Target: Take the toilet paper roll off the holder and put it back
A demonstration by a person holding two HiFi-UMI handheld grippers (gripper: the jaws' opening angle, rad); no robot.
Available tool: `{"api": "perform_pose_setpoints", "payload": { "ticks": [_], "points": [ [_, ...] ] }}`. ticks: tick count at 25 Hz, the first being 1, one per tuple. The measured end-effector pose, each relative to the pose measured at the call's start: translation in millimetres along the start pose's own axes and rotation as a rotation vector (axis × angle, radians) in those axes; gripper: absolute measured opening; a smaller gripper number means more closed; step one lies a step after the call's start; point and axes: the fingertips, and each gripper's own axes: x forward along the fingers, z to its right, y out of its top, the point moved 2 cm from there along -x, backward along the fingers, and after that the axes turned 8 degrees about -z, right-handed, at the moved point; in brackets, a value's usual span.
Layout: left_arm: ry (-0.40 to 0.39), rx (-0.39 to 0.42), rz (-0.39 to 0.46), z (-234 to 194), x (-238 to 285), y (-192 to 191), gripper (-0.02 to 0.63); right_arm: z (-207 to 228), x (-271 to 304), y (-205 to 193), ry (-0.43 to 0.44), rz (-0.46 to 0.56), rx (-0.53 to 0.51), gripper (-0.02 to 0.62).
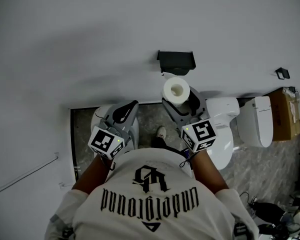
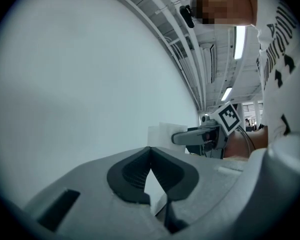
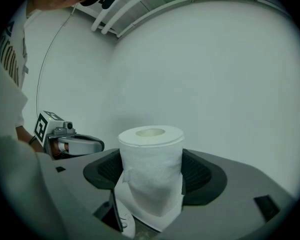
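A white toilet paper roll (image 1: pixel 176 90) stands upright between the jaws of my right gripper (image 1: pixel 181 103), which is shut on it just below the black wall holder (image 1: pixel 176 61). In the right gripper view the roll (image 3: pixel 151 170) fills the space between the dark pads, its core hole facing up and a loose sheet hanging down. My left gripper (image 1: pixel 123 112) hangs to the left, apart from the roll. Its jaws meet at the tips with nothing between them (image 2: pixel 150 150). The left gripper view also catches the roll (image 2: pixel 165 133) and the right gripper (image 2: pixel 200 135) to its right.
A plain white wall (image 1: pixel 90 39) fills the upper part of the head view. A white toilet (image 1: pixel 222 124) and a second one (image 1: pixel 257 120) stand at right, with a brown cardboard box (image 1: pixel 285 113) beyond. Cables and dark objects (image 1: pixel 270 211) lie on the stone floor at lower right.
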Motion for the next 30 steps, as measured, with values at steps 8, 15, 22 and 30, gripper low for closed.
{"api": "perform_pose_setpoints", "payload": {
  "ticks": [8,15,22,30],
  "points": [
    [-0.032,0.012,0.006,12,4,3,0.012,6,-20,-3,-0.044,0.004,0.006,0.322],
    [-0.048,0.027,0.008,26,28,10,0.012,30,-30,-7,-0.045,0.004,0.013,0.322],
    [-0.027,0.025,-0.005,36,67,15,0.012,73,-31,-10,-0.02,0.009,0.014,0.322],
    [0.04,-0.003,-0.022,40,119,16,0.012,129,-18,-18,0.041,0.011,0.01,0.322]
  ]
}}
